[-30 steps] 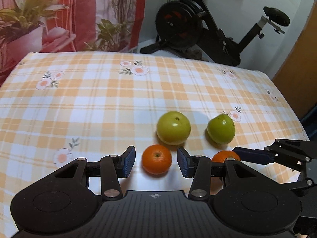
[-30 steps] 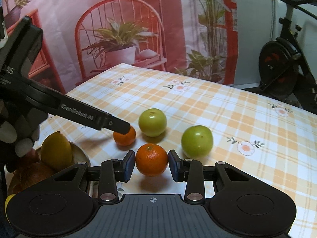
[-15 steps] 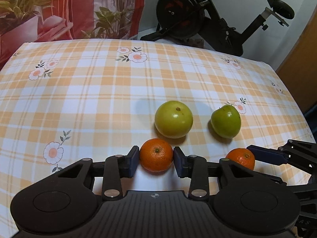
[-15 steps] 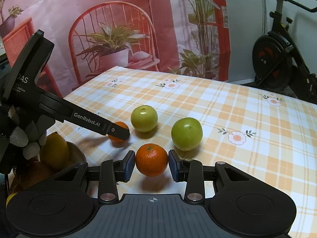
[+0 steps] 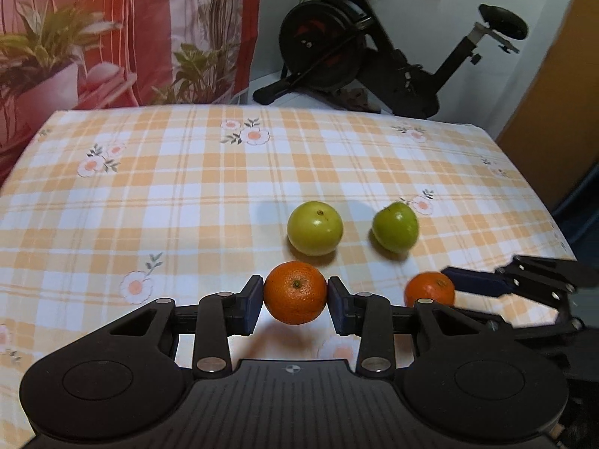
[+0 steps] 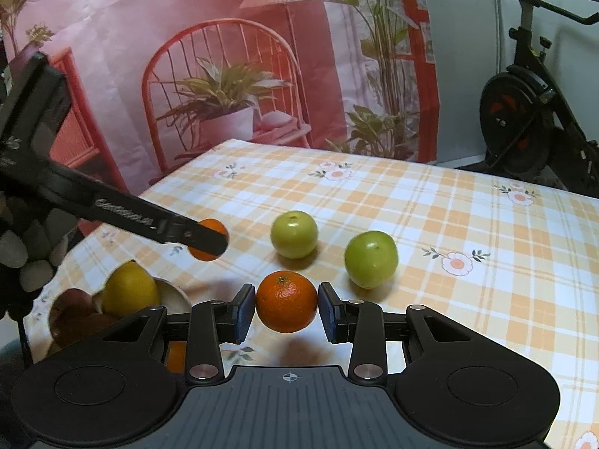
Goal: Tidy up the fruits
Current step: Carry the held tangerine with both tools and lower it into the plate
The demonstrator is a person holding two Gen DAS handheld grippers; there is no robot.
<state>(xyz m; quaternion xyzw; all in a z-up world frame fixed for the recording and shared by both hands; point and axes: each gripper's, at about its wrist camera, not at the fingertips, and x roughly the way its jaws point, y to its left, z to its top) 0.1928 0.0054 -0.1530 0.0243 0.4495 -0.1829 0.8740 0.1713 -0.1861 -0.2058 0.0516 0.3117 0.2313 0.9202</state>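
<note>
Jaws of both grippers (image 5: 295,301) (image 6: 286,305) on oranges (image 5: 295,292) (image 6: 286,300)

Bare tablecloth (image 5: 187,202) beyond green apples (image 5: 315,227)

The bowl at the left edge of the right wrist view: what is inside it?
In the bowl a yellow lemon lies on top, with a dark reddish fruit beside it. The right gripper body covers the bowl's near part, so anything deeper stays hidden.

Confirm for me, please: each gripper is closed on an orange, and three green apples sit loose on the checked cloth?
Not quite: only two green apples sit loose, as the right wrist view shows. Each gripper, left and right, is closed on an orange.
</note>
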